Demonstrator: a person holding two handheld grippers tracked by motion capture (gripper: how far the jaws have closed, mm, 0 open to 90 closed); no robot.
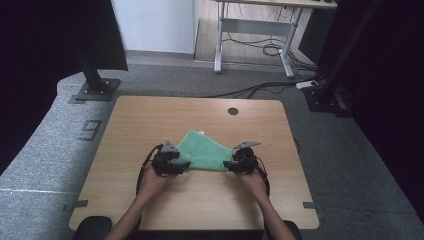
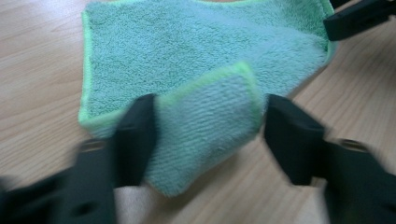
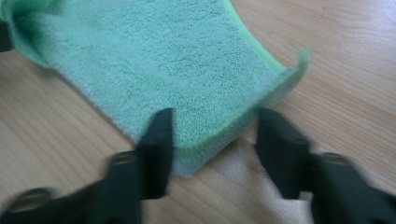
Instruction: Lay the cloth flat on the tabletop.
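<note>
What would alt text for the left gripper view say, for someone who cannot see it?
A folded-up corner of a green cloth sits between two blurred black fingers, which stand open around it. The rest of the cloth lies spread on a wooden table, and another black gripper tip pokes in at top right.

Bare forearms; black left gripper [image 1: 184, 163] and right gripper [image 1: 227, 165], grey plates, black cables

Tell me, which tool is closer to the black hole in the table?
Right. The right tool sits nearer the hole, at the cloth's right corner; the left tool is farther left.
</note>
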